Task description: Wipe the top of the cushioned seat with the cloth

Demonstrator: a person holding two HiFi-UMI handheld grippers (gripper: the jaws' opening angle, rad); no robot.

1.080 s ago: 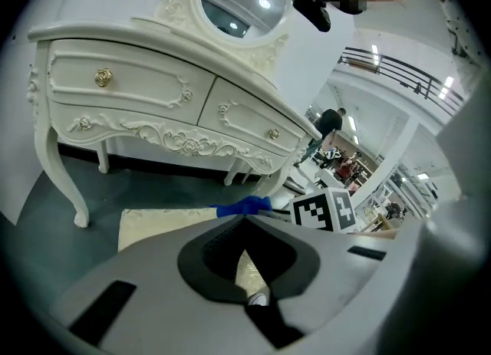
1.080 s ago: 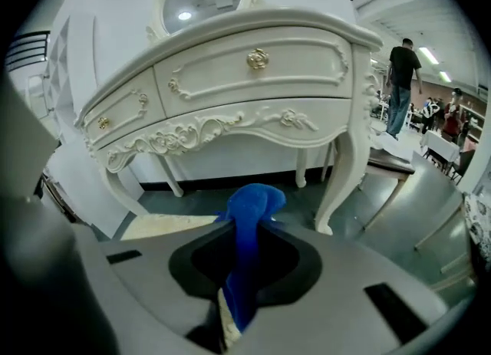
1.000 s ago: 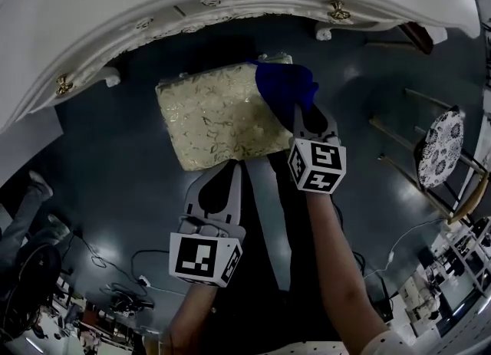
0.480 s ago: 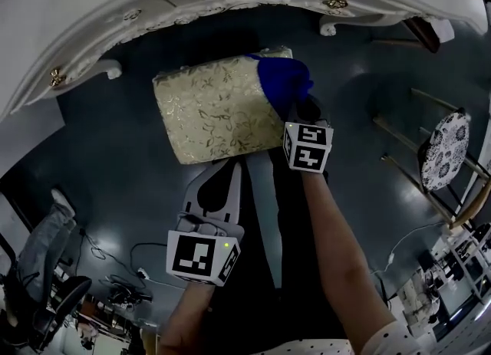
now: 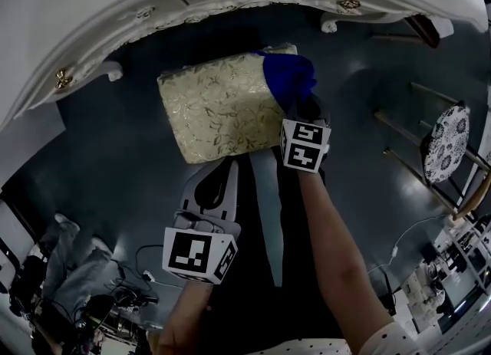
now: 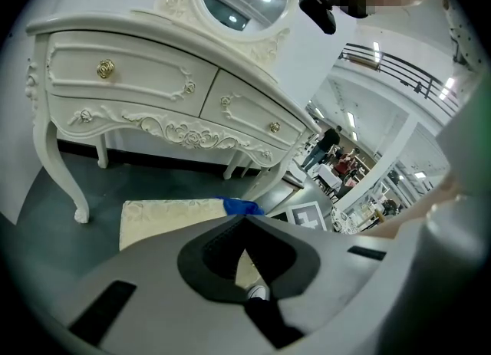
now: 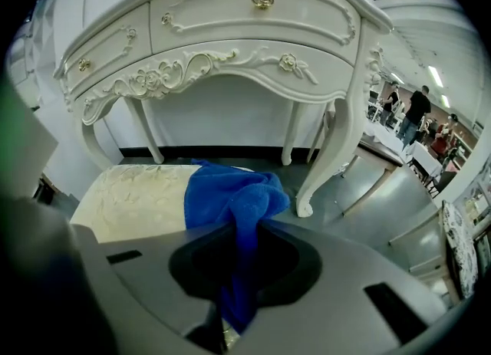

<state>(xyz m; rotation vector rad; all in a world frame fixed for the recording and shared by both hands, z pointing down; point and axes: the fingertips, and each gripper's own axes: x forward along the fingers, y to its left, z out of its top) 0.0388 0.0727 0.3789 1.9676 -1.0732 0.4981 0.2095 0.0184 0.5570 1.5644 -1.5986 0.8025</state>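
The cushioned seat is a cream, gold-patterned pad standing on the dark floor in front of a white dresser; it also shows in the right gripper view and the left gripper view. A blue cloth lies on the seat's right end, bunched. My right gripper is shut on the blue cloth, a fold of which runs down between its jaws. My left gripper hangs shut and empty just off the seat's near edge.
The white carved dresser curves round the far side, its legs close to the seat's right end. A stool with a patterned seat stands at the right. Cables and a person's legs are at the lower left.
My right gripper with the cloth has drawn slightly nearer along the seat's right end. The left gripper has barely shifted.
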